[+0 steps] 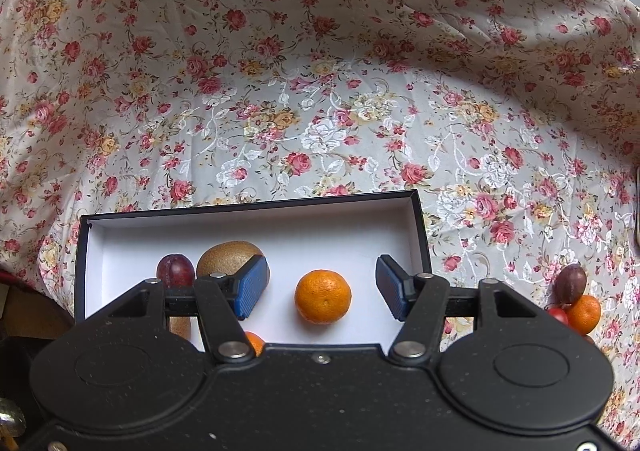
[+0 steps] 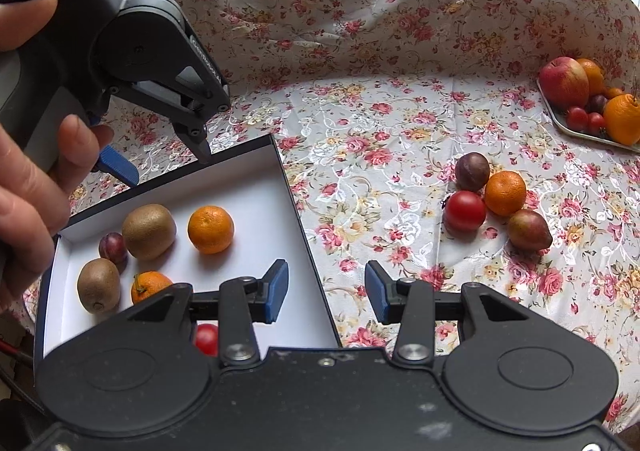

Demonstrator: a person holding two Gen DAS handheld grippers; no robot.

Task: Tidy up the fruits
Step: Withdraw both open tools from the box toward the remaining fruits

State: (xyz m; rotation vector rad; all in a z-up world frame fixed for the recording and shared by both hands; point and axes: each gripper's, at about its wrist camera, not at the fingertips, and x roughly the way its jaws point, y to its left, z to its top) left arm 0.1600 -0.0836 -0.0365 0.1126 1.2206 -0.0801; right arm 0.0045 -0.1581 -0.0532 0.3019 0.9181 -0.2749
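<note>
Floral satin cloth point(image 2: 380, 155) hides the desk, bunched up at the back. Shallow black box point(image 2: 298, 219), white inside, holds matte kiwis, glossy plum, dimpled mandarin point(image 1: 323, 295); tomato point(image 2: 207, 338) half hidden. Tray point(image 2: 560, 119) cut off, right view only. Left hand-held gripper point(image 1: 321, 289) & right hand-held gripper point(image 2: 327, 291) both open, empty.

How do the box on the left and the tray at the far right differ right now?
The box is dark outside and white inside with tall walls; the tray is pale and shallow. The box holds spaced-out kiwis, tangerines, a plum and a tomato; the tray carries a tight heap with an apple. The box lies close; the tray sits far off. Both rest on the floral cloth holding fruit.
</note>
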